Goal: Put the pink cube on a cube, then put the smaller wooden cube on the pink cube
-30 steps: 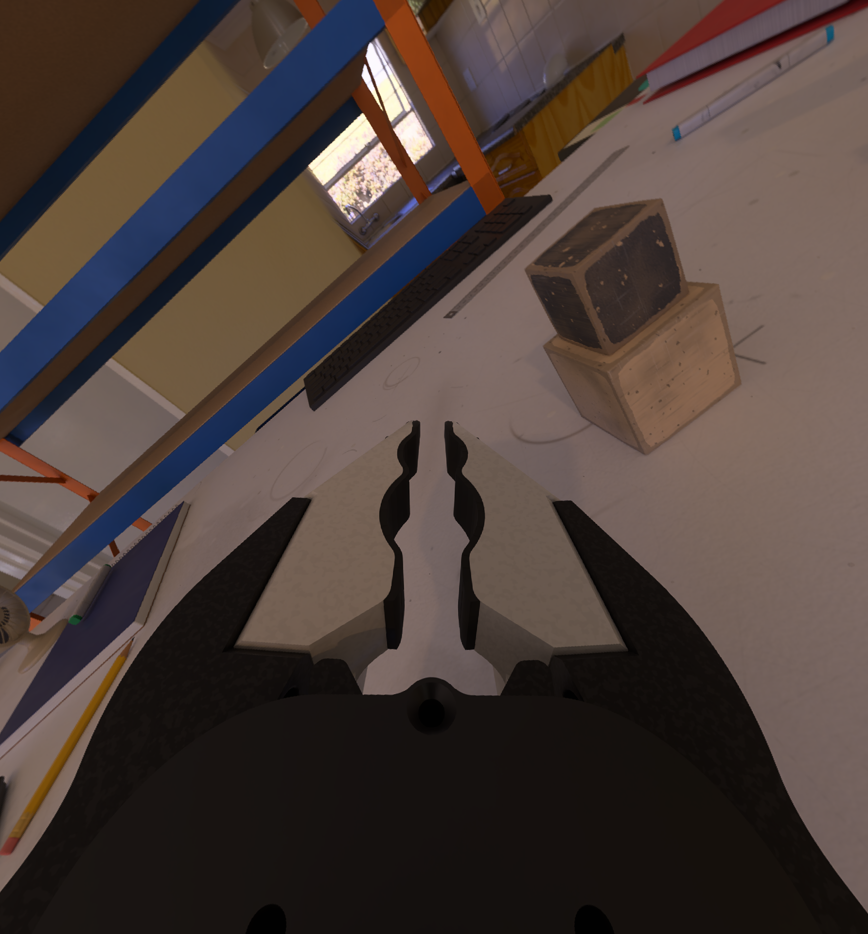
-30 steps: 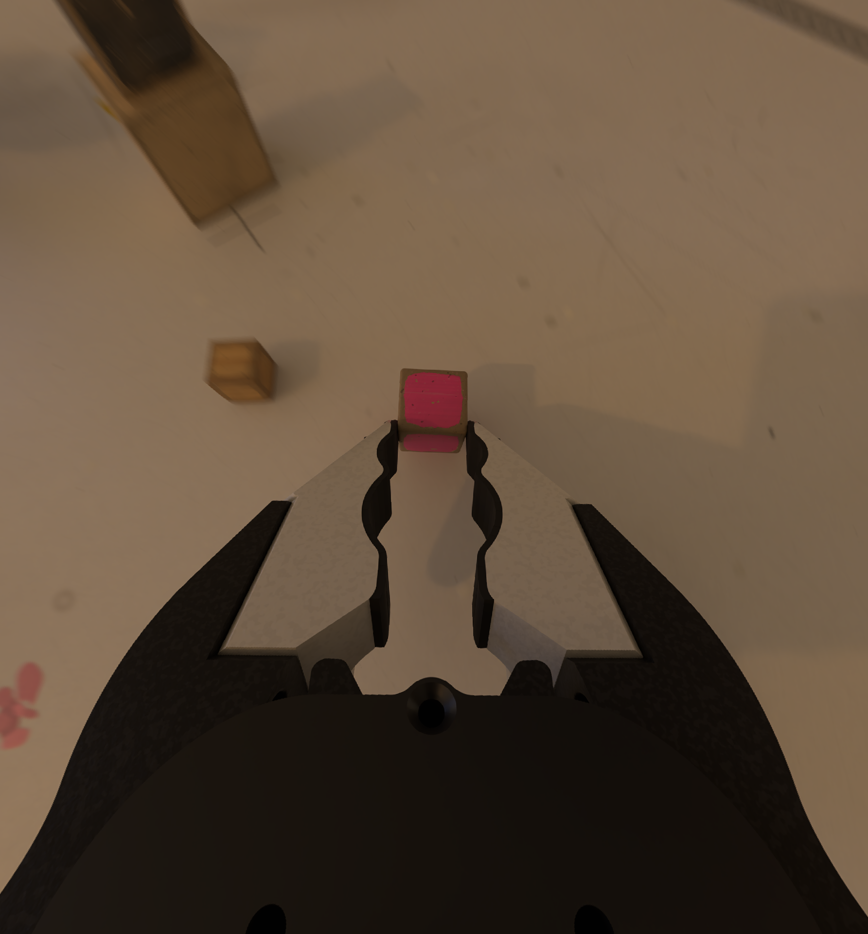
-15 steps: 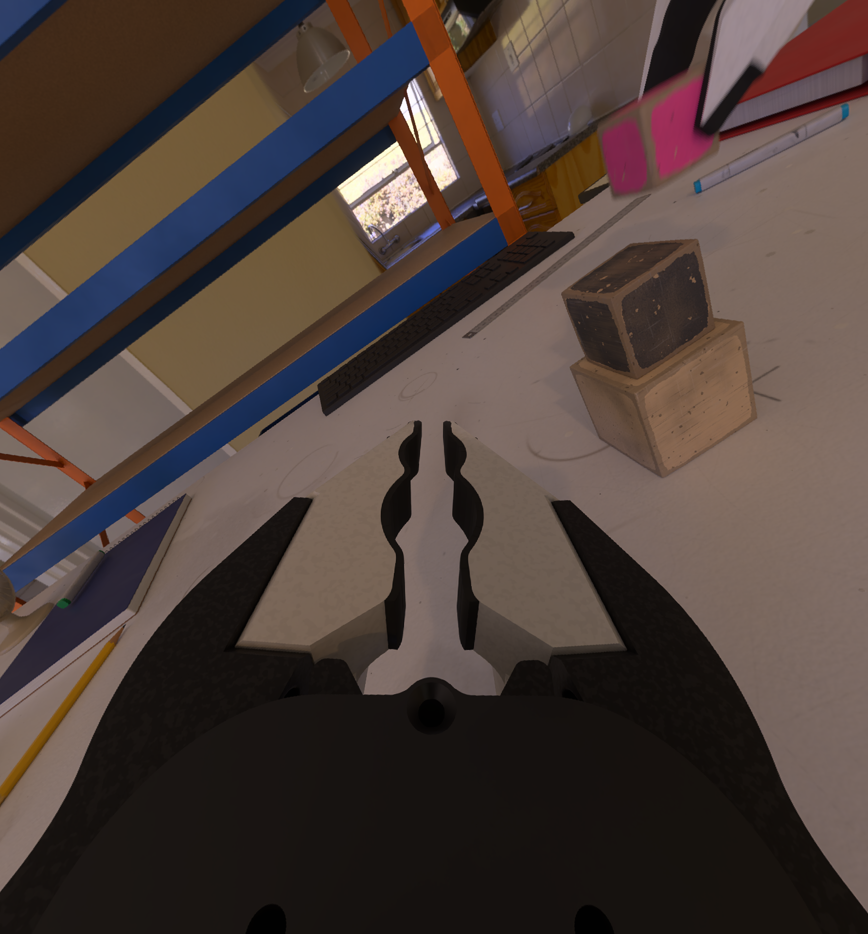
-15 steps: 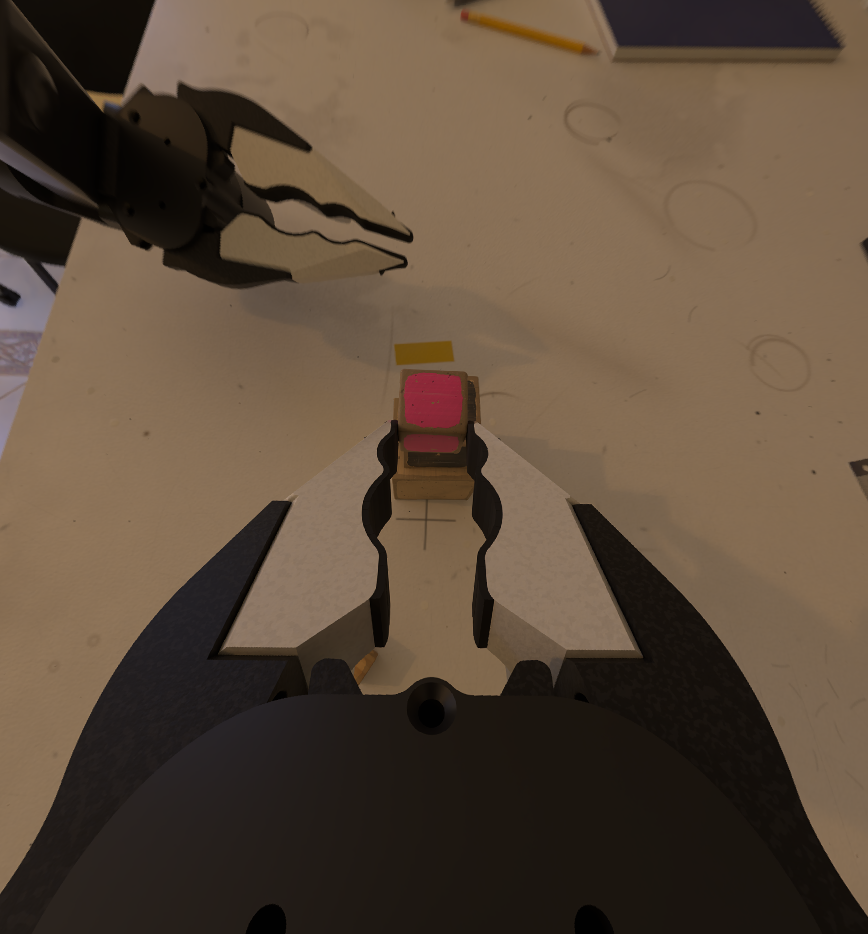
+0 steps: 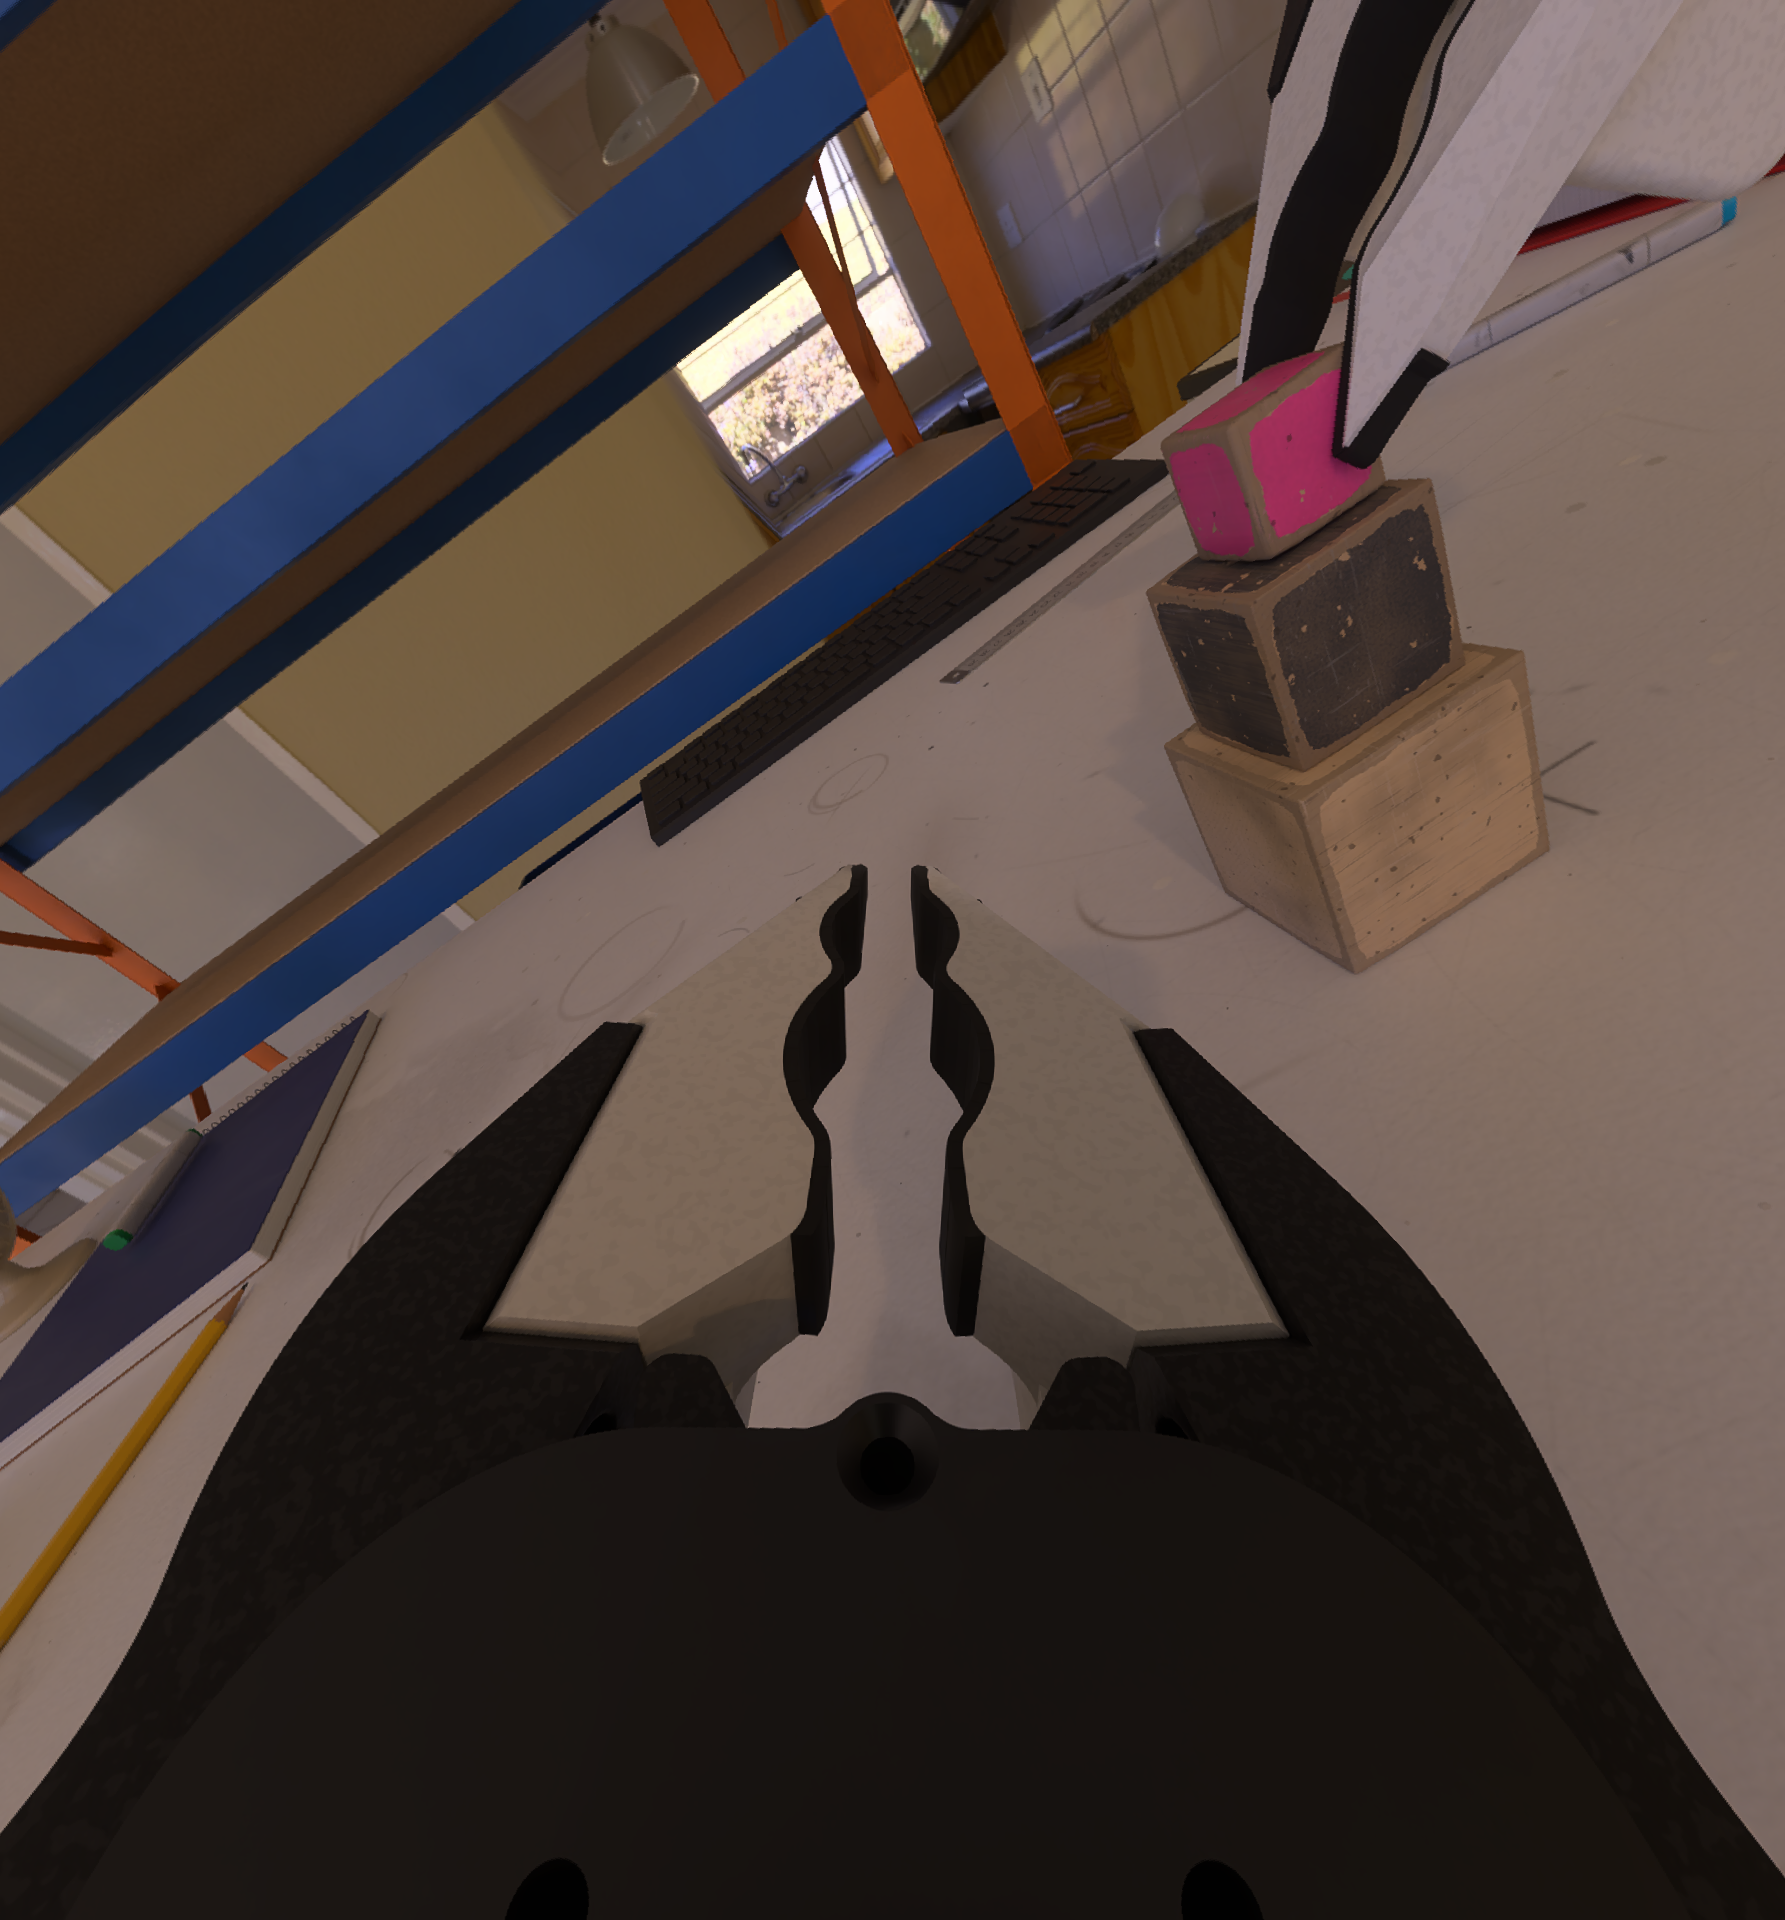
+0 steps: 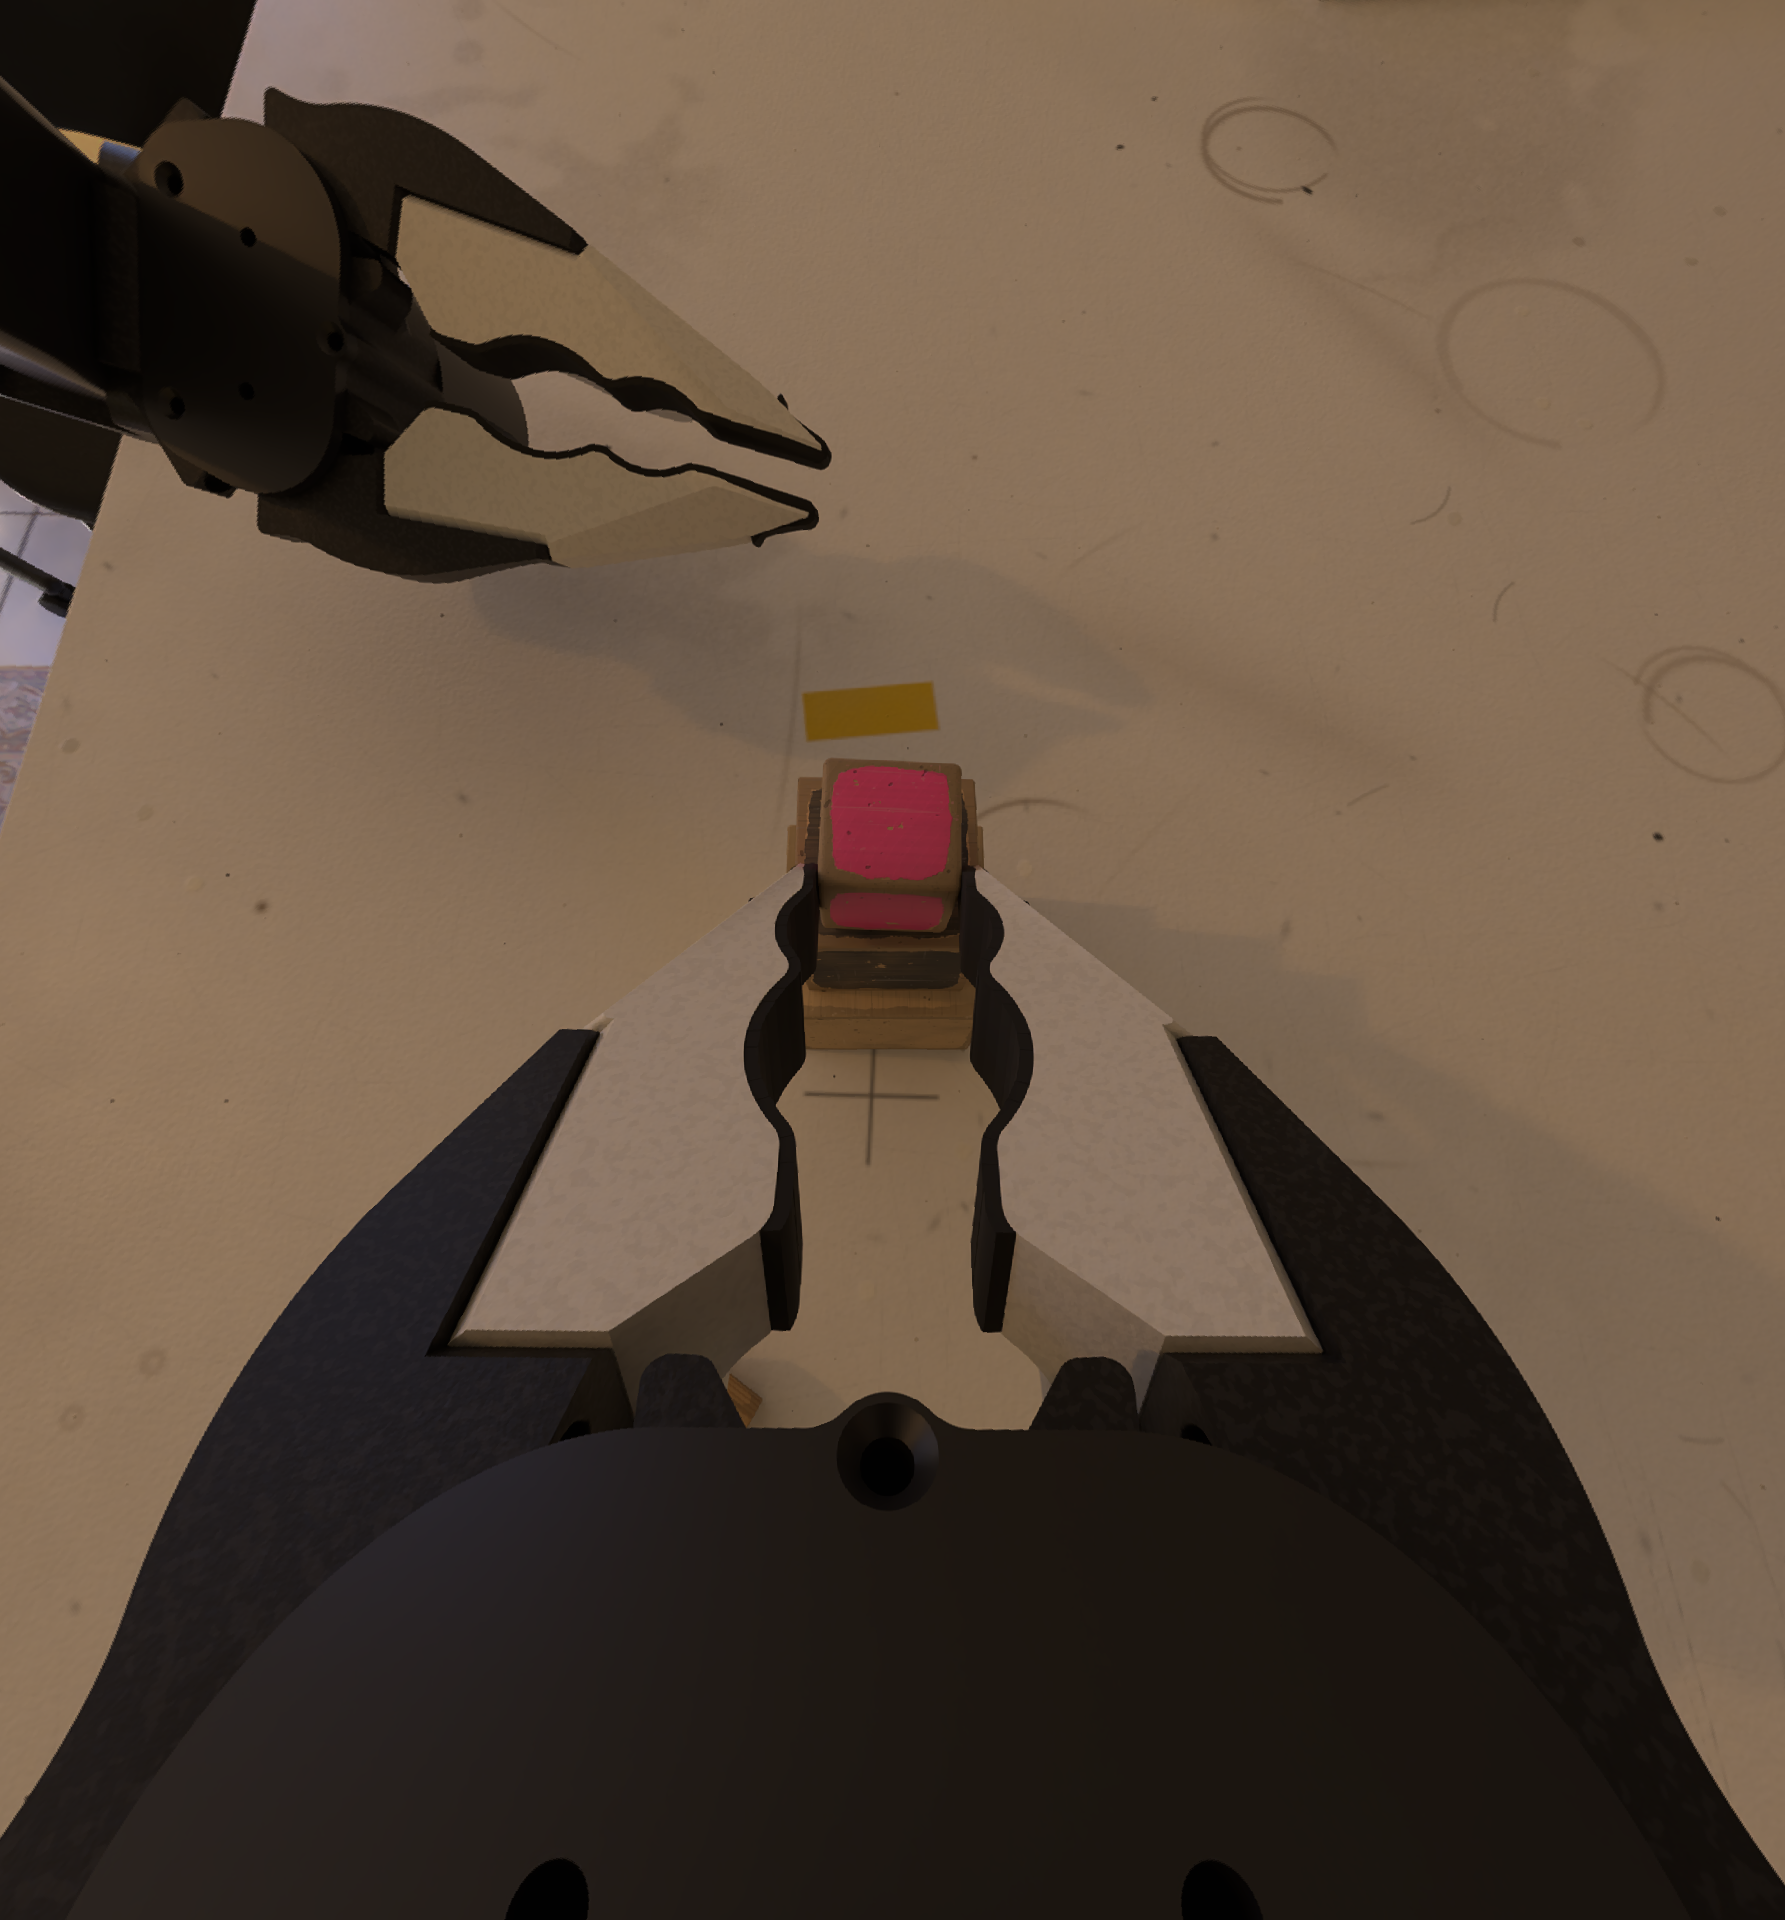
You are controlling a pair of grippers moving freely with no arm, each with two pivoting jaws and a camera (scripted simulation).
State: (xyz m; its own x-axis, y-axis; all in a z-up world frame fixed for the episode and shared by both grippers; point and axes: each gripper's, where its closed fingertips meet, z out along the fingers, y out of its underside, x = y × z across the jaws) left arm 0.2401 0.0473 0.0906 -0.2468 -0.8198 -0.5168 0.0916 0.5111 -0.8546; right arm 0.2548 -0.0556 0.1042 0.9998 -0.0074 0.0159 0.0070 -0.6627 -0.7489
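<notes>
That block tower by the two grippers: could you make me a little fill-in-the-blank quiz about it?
1. The pink cube rests on the ____ cube.
2. The bottom cube of the stack is made of pale ____.
3. The pink cube sits between the fingers of the ____ gripper.
4. The left gripper holds ____.

Missing words: black; wood; right; nothing

Bare table (image 5: 1231, 1195) ahead of left gripper (image 5: 888, 873), cube stack (image 5: 1355, 800) blocking right, keyboard (image 5: 898, 644) beyond
</notes>
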